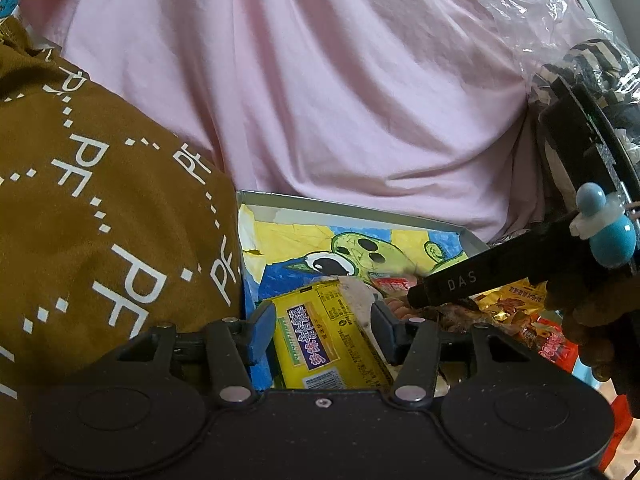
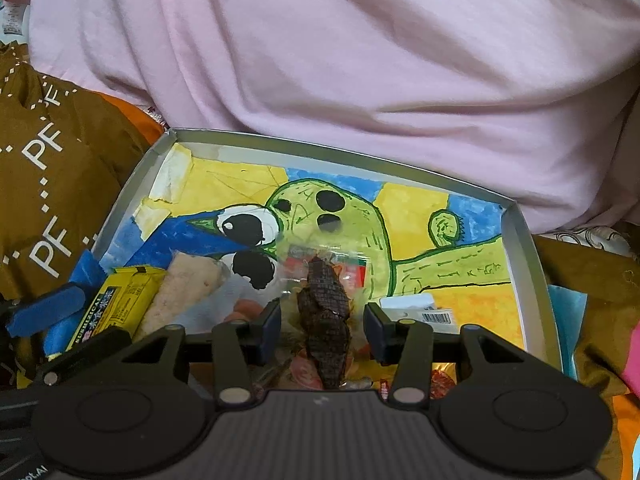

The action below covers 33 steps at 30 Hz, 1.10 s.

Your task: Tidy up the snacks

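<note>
A shallow grey tray (image 2: 320,147), lined with a painted green cartoon figure, lies in front of me. In the left wrist view my left gripper (image 1: 324,332) stands open over the tray's (image 1: 360,209) near left corner. A yellow snack pack (image 1: 320,344) lies between its fingers, untouched by the pads. A pale wrapped bar (image 1: 356,300) lies just right of the pack. In the right wrist view my right gripper (image 2: 324,328) is shut on a clear packet holding a dark brown dried snack (image 2: 326,312) above the tray's near edge. The yellow pack (image 2: 116,300) lies to its left.
A pink cloth (image 2: 360,60) bulges behind the tray and a brown printed cloth (image 1: 100,220) crowds its left side. Gold and red snack packs (image 1: 520,300) lie at the right. A white barcode label (image 2: 420,308) sits in the tray. A crumpled clear plastic bag (image 1: 540,12) is at the upper right.
</note>
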### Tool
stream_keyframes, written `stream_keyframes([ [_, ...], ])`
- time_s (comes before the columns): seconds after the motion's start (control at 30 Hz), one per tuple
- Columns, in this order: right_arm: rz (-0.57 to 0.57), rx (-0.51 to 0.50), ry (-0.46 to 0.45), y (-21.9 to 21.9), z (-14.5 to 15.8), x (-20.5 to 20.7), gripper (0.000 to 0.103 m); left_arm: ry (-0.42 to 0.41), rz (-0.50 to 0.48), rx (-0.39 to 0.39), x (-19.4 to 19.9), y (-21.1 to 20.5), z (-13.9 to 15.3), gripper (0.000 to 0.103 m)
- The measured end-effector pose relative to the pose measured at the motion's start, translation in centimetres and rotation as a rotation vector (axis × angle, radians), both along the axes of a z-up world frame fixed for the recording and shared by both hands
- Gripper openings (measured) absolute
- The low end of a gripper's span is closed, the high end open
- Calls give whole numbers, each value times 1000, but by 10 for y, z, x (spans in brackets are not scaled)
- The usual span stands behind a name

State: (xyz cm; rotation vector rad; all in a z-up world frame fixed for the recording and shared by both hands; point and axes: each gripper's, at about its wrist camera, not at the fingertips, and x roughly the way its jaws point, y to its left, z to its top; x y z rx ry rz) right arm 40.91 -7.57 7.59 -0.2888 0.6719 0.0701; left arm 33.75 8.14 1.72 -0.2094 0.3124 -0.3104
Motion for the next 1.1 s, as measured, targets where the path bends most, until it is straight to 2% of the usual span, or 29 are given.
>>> stream_keyframes([
  [0.07,-5,4,-5,-1,0,0,51,-6,1,-6,-1,1,1,60],
  [0.33,-14,33,-39,-5,3,-4,68,-50,4,-21,-6,5,4,80],
  [0.53,-35,51,-81,-14,11,-6,82,-78,4,-24,-9,6,7,89],
  [0.83,-69,49,-145,-22,21,-13,92,-96,16,-32,-12,7,10,99],
  [1.1,-93,57,-189,-37,34,-29,100,-105,26,-21,-17,6,15,102],
])
